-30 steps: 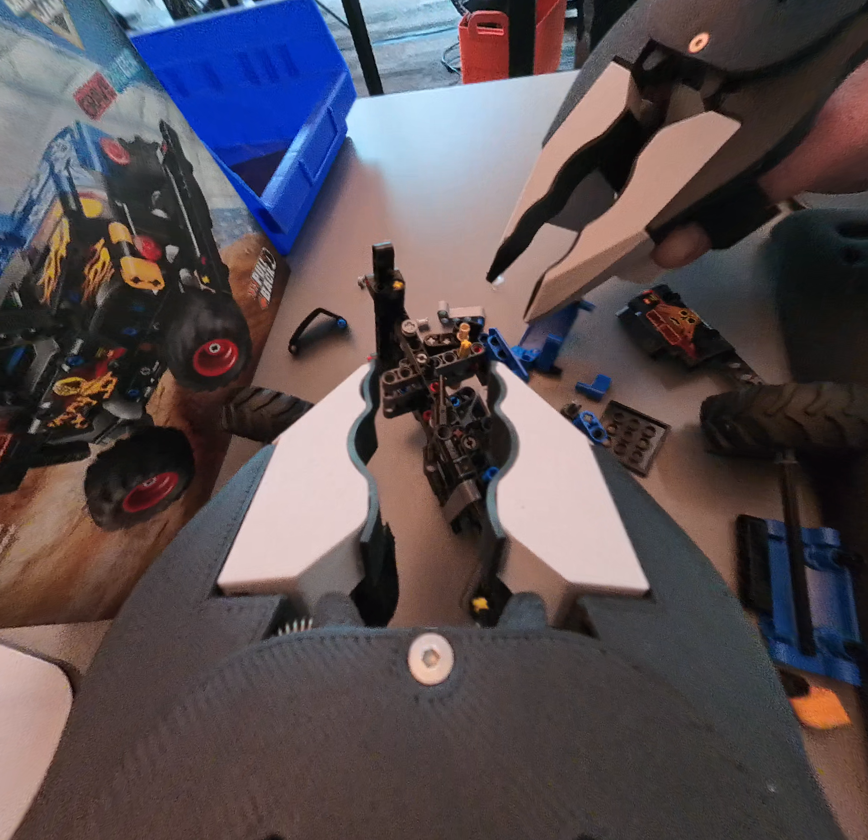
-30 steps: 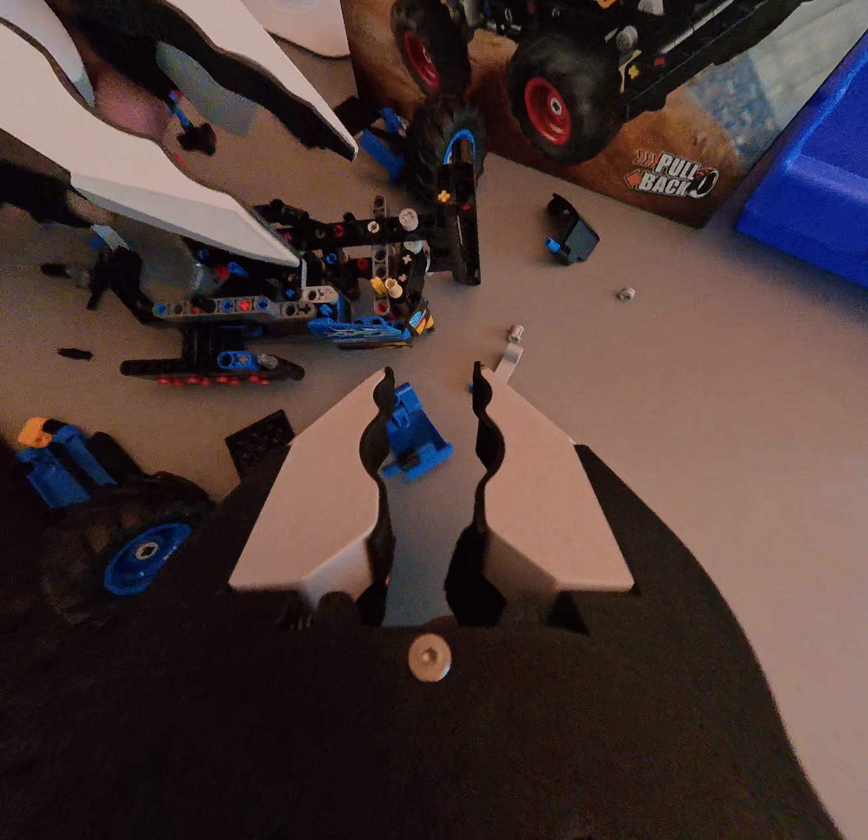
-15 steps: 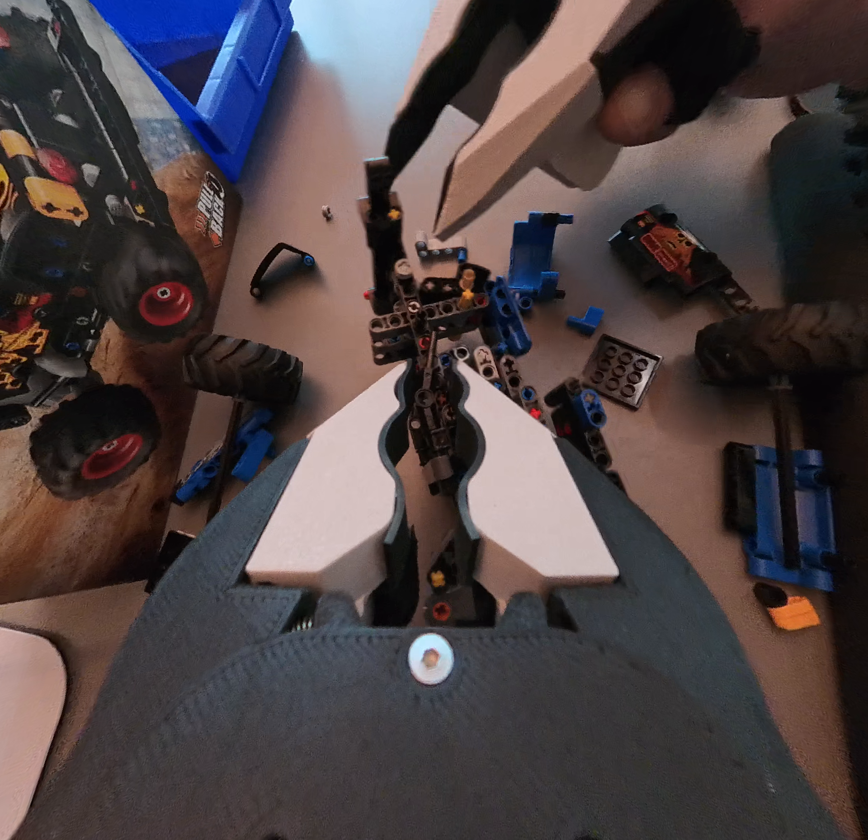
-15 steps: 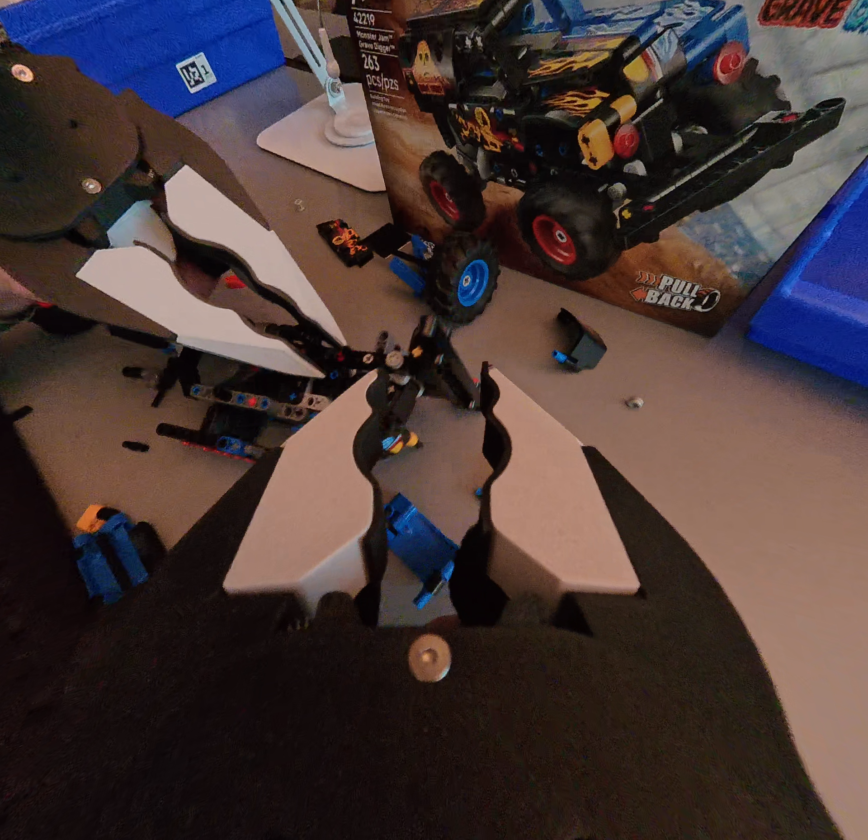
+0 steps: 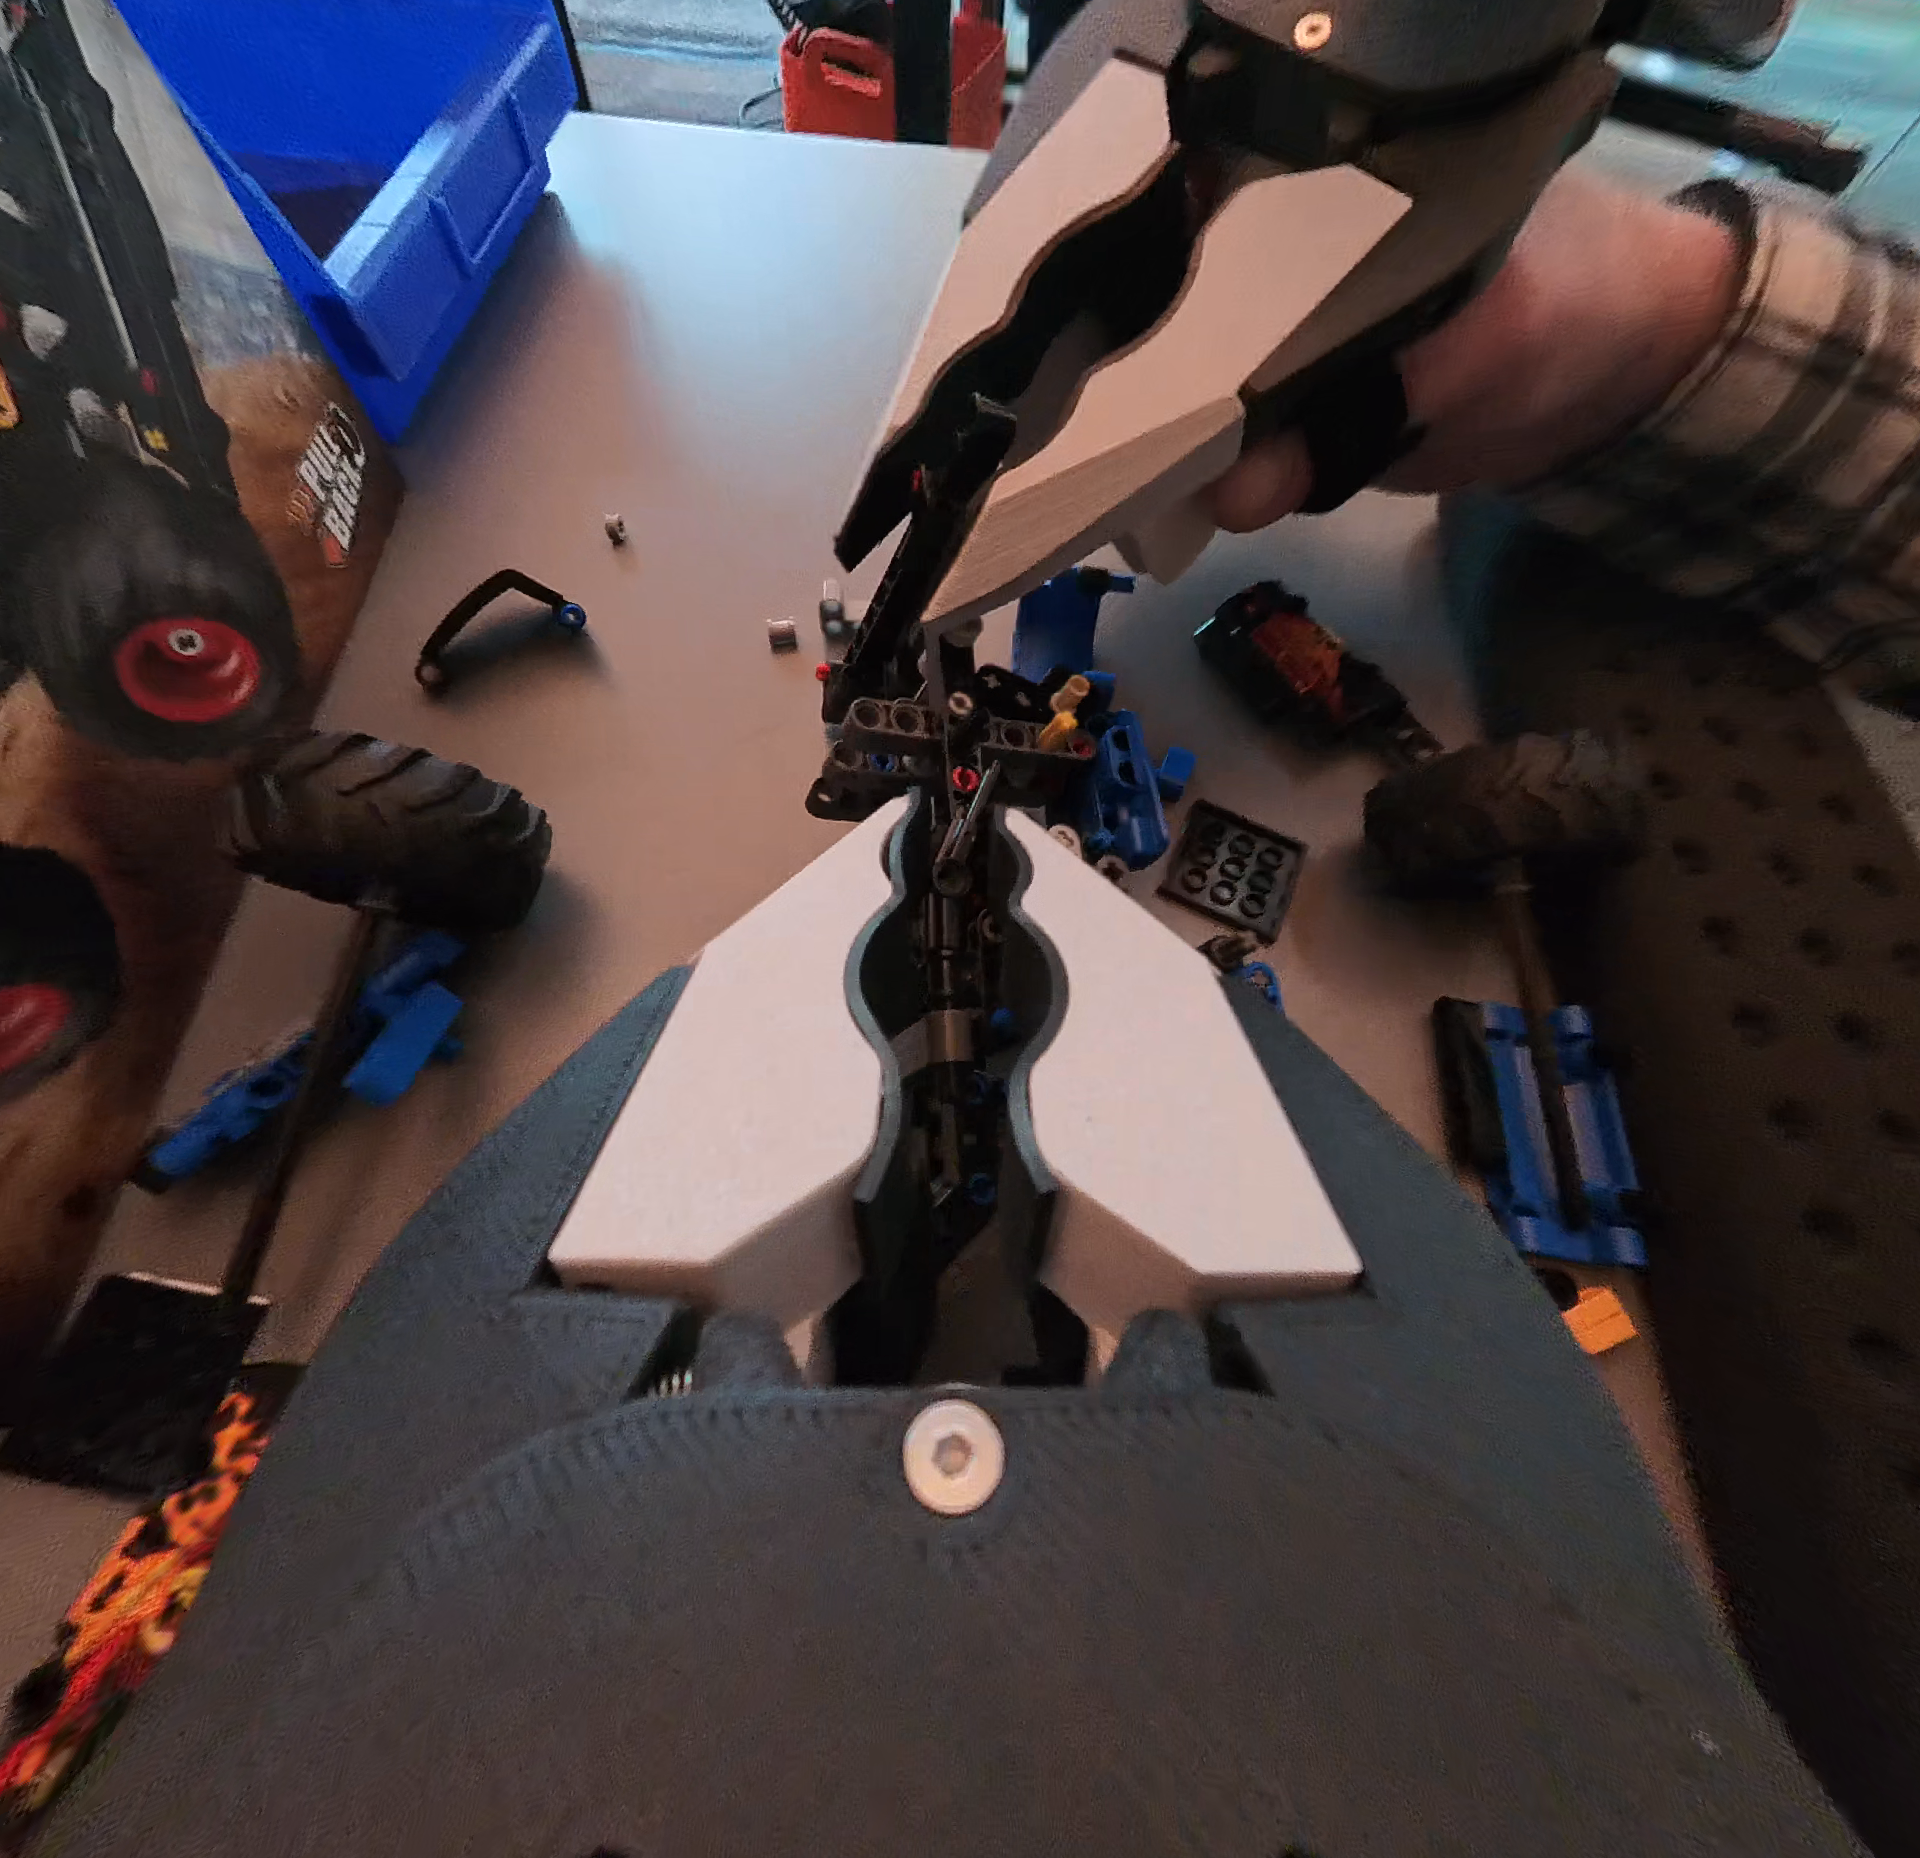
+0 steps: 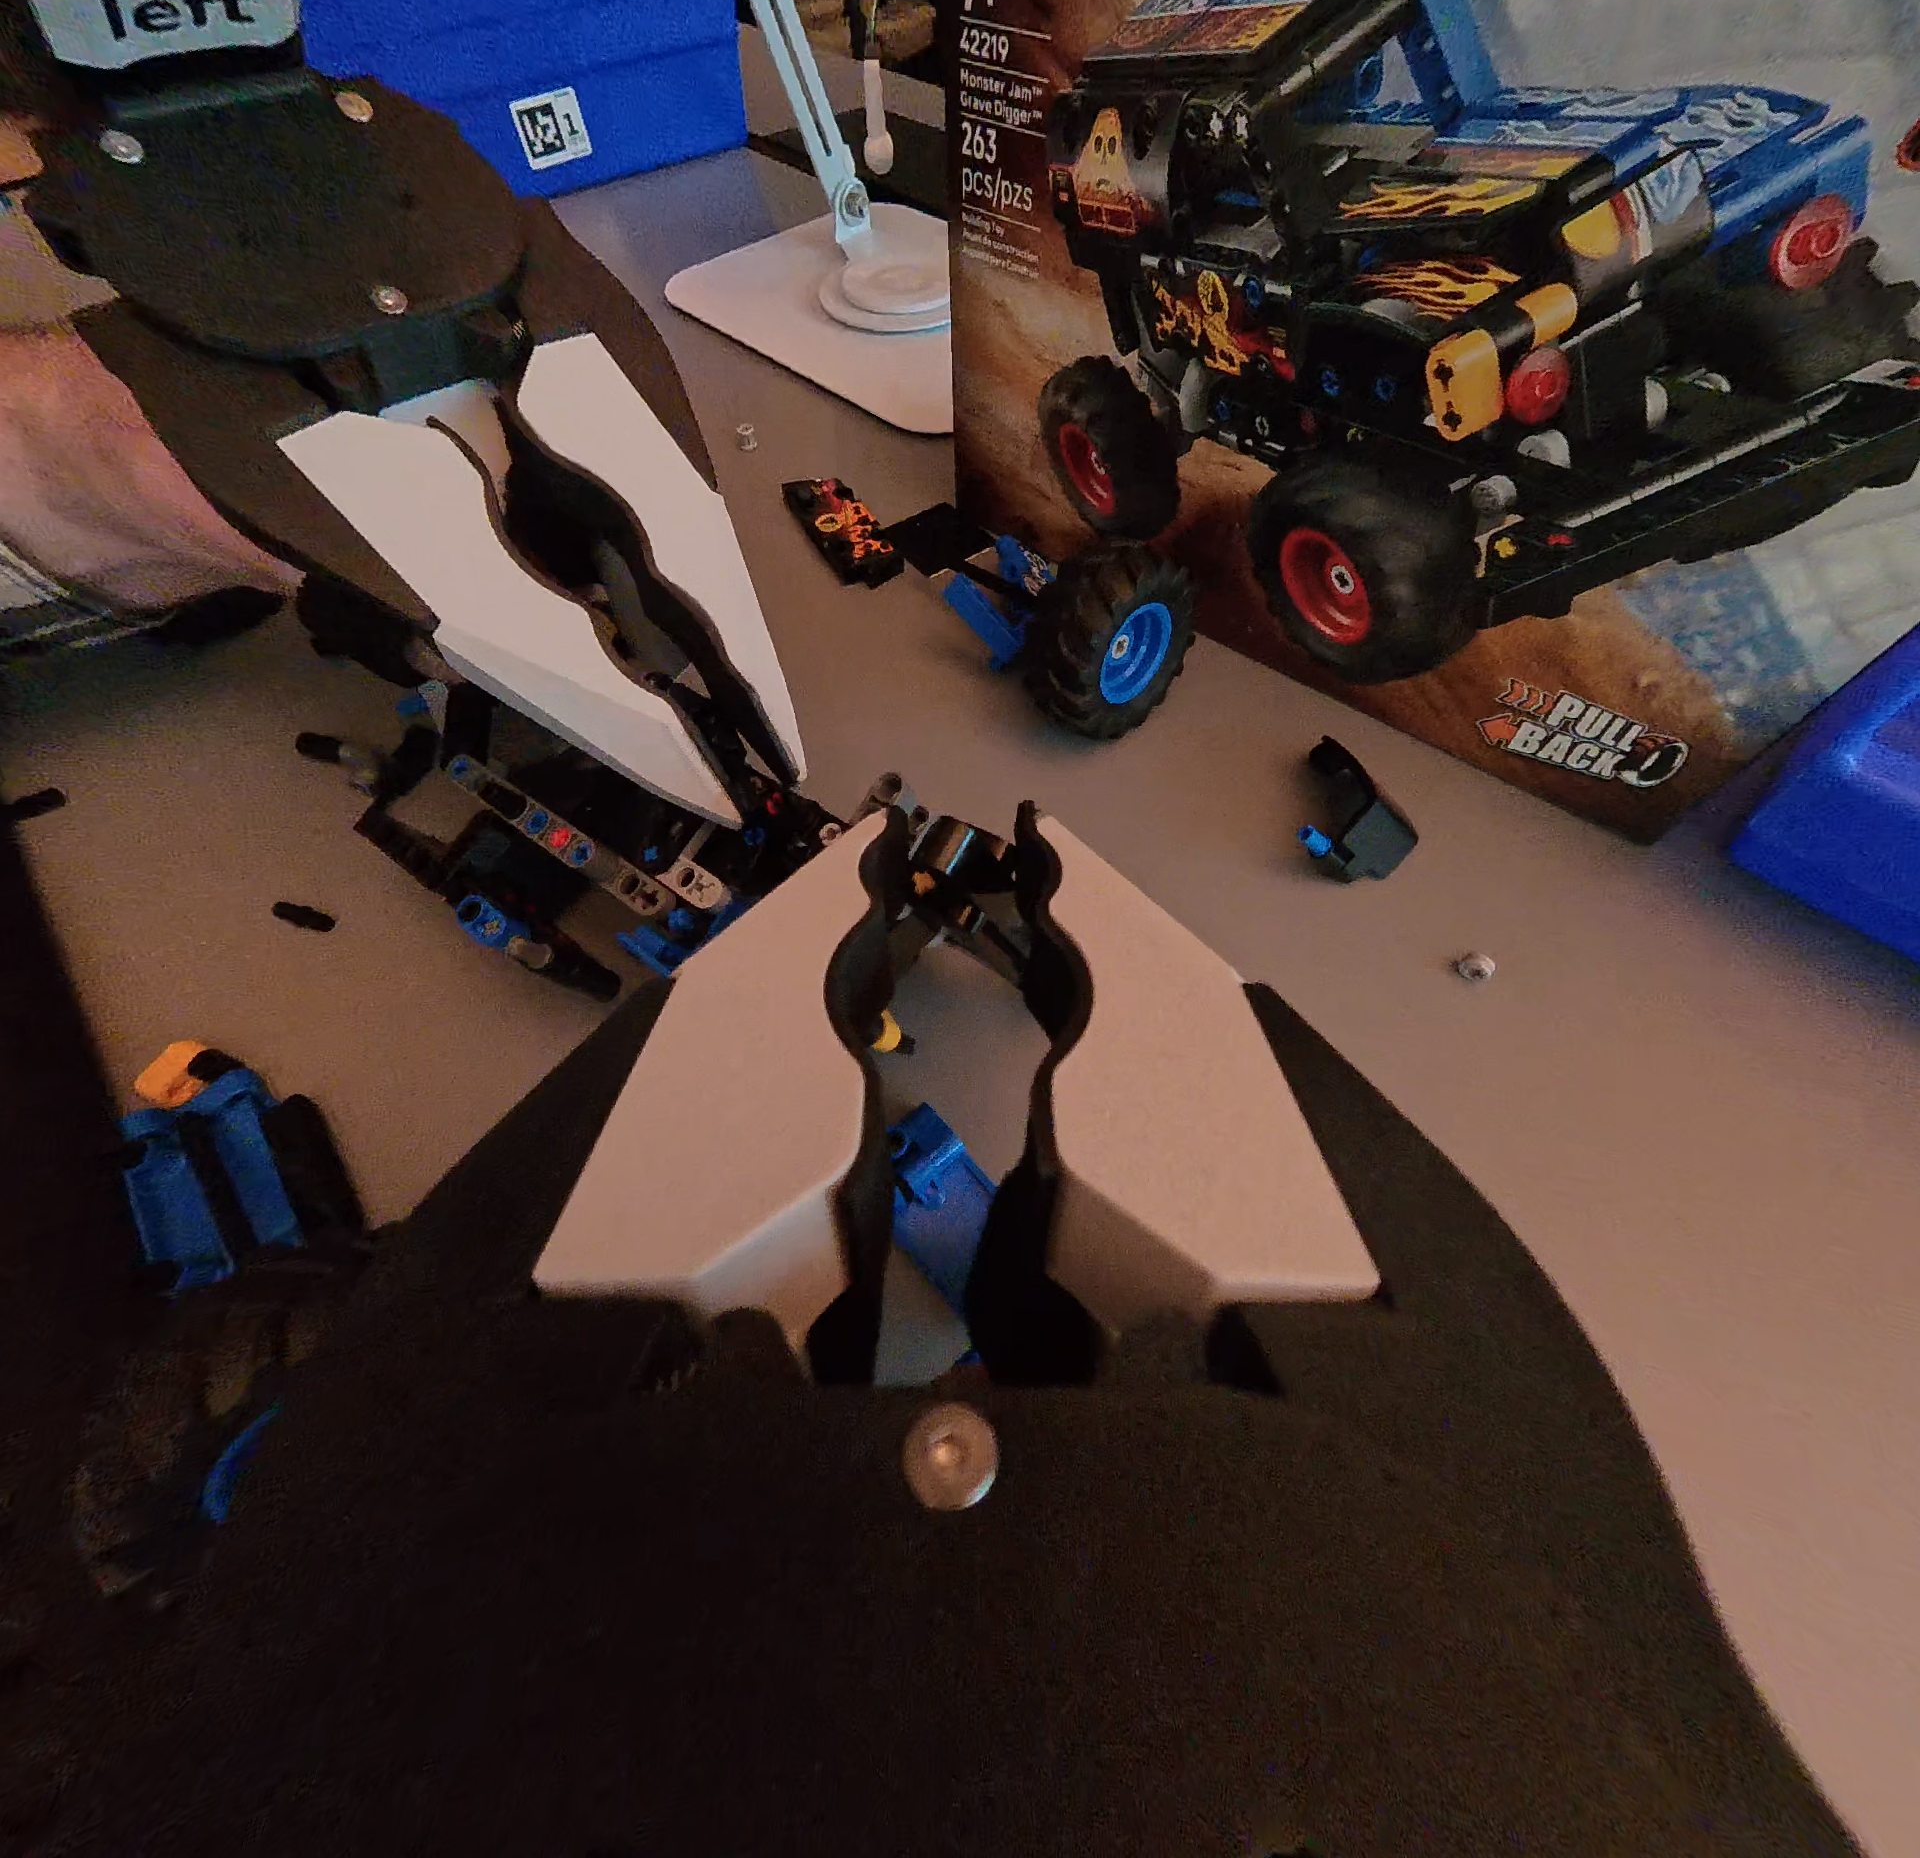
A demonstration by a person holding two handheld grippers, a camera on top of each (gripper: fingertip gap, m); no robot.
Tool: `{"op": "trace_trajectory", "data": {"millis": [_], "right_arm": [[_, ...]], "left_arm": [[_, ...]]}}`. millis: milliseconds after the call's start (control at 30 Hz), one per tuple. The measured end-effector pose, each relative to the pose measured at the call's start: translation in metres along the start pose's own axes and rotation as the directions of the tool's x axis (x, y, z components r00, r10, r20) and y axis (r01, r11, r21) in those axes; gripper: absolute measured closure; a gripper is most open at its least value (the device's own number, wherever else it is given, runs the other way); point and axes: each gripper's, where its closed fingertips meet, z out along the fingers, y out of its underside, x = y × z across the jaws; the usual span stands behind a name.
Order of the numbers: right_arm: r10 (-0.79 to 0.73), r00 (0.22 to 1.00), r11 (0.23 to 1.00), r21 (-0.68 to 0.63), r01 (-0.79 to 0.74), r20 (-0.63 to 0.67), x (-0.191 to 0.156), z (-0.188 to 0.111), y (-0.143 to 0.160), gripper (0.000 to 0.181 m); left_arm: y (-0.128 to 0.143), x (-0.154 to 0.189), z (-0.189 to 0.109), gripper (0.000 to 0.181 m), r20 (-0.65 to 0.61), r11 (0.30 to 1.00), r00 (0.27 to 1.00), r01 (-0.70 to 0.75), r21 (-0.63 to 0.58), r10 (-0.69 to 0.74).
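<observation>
A half-built black toy-brick chassis [image 5: 940, 743] with blue and red pins sits on the grey table [image 5: 727, 281]. My left gripper [image 5: 956, 821] is shut on its long body, which runs back between the fingers. It also shows in the right wrist view [image 6: 769, 774], over the chassis [image 6: 561, 842]. My right gripper [image 6: 956, 826] comes in from the far right of the left wrist view [image 5: 894, 582]. It is shut on the black upright beam [image 5: 920, 530] at the chassis's far end. A small blue piece [image 6: 935, 1185] lies on the table under the right gripper's fingers.
The toy's picture box [image 6: 1455, 354] stands at the table's left side, with a blue bin [image 5: 395, 146] behind it. Loose tyres [image 5: 395, 832] [image 5: 1496, 811], a blue-rimmed wheel [image 6: 1117, 645], a black plate [image 5: 1231, 868], blue panels [image 5: 1538, 1133] and small pins lie around. A white lamp base [image 6: 831, 322] stands beyond. The gap from one gripper's tips to the other's is roughly 5 cm. About 8 cm separates my right fingertips from the small blue piece [image 6: 935, 1185].
My left gripper closed from wide around the chassis to gripping it. My right gripper left the blue piece, moved to the upright beam and closed on it.
</observation>
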Motion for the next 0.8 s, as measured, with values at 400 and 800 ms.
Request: {"op": "trace_trajectory", "data": {"millis": [400,800], "right_arm": [[0.002,1.000,1.000,0.012,-0.001,-0.024,0.002,0.001,0.002,0.163],[0.011,0.999,1.000,0.021,-0.010,-0.032,0.006,0.000,0.002,0.163]], "left_arm": [[-0.007,0.005,-0.008,0.181,0.097,0.964,0.960,-0.264,-0.016,0.264],[-0.005,-0.002,-0.007,0.176,0.154,0.962,0.950,-0.264,-0.066,0.271]]}}
